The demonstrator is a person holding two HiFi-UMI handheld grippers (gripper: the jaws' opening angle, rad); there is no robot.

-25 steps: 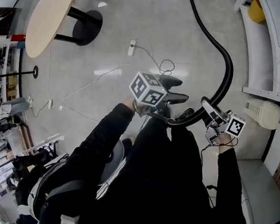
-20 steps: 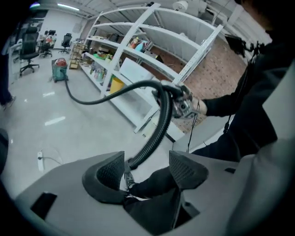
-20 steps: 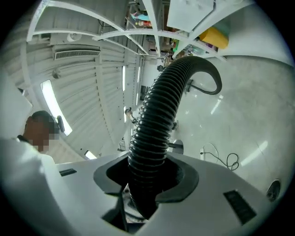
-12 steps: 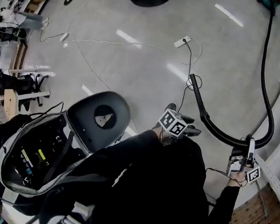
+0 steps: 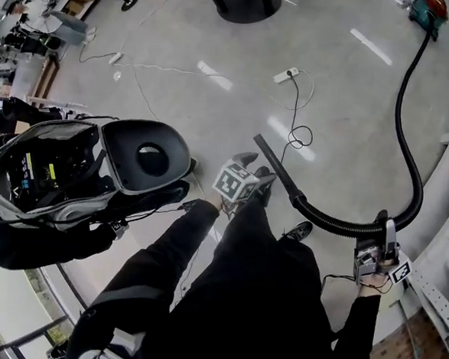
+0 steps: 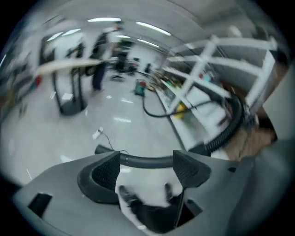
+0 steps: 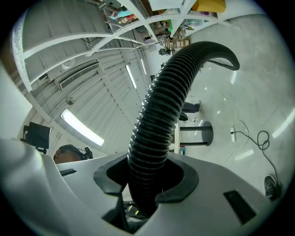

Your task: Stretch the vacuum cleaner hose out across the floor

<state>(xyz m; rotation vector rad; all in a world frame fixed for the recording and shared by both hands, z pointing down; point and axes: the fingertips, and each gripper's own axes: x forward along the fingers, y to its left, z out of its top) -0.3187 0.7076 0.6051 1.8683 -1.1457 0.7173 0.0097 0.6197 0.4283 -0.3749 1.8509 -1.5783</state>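
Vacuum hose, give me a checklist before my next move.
1. Right claw shut on the hose: ok.
2. Left claw off the hose: ok, jaws opening, pads not pressing; the rigid end crosses past their tips.
3. Hose straight: not ok, it bends sharply at the right claw.
4. Floor cable away from the rigid end: not ok, a loop lies near it.
5. Hose joined to the vacuum cleaner: cannot tell.

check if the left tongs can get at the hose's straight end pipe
Probably yes: the left tongs are opening, nothing between them, and the straight pipe lies just past their tips with nothing in the way.
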